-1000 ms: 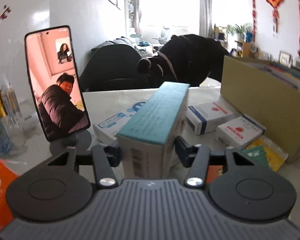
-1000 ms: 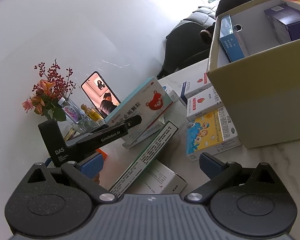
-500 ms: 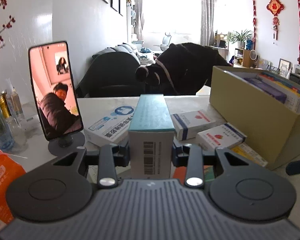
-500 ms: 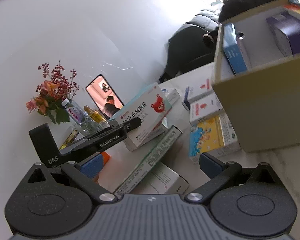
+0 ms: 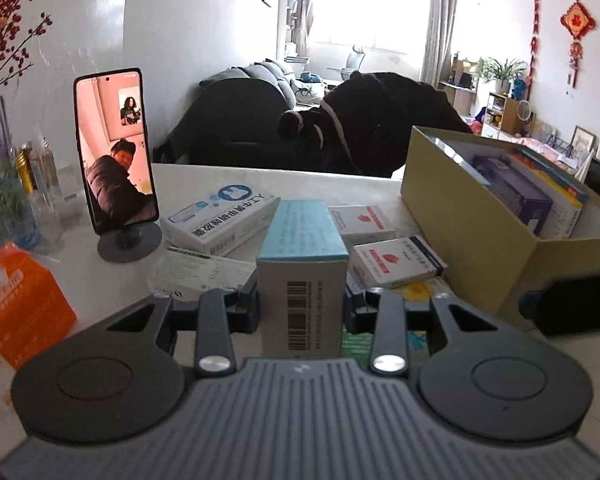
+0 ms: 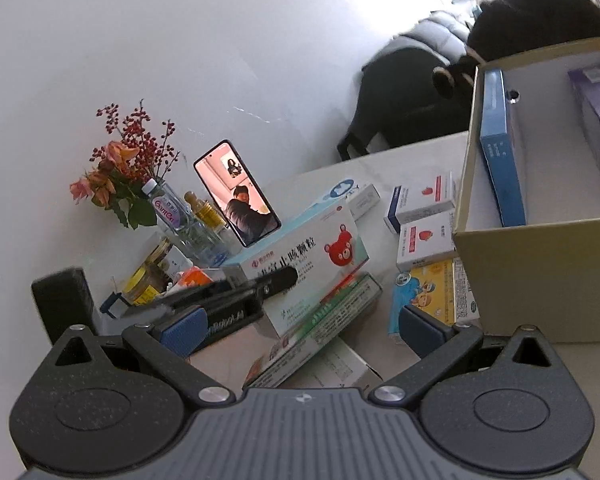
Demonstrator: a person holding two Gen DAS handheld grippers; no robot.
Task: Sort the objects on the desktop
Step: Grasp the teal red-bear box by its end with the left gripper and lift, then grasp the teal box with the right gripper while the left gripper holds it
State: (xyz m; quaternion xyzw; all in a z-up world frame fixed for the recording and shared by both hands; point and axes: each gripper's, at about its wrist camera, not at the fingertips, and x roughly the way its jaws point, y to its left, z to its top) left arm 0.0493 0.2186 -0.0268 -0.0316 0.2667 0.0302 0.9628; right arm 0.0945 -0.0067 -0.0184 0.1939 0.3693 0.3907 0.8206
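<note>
Left wrist view: left gripper (image 5: 302, 306) clamped a teal-topped white carton (image 5: 303, 264) beside the tan cardboard box (image 5: 472, 236); right gripper (image 6: 300, 326) gaped empty.

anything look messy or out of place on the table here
Yes: medicine boxes lie loosely piled and overlapping beside the cardboard box, at mixed angles. The left gripper holds a teal-topped box. Nothing looks spilled or damaged.

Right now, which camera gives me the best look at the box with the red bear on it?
The right wrist view. There the bear box shows its printed face, clamped in the left gripper above the loose boxes. The left wrist view shows the same box end-on between its own fingers: only the barcode end and teal top, no bear.
</note>
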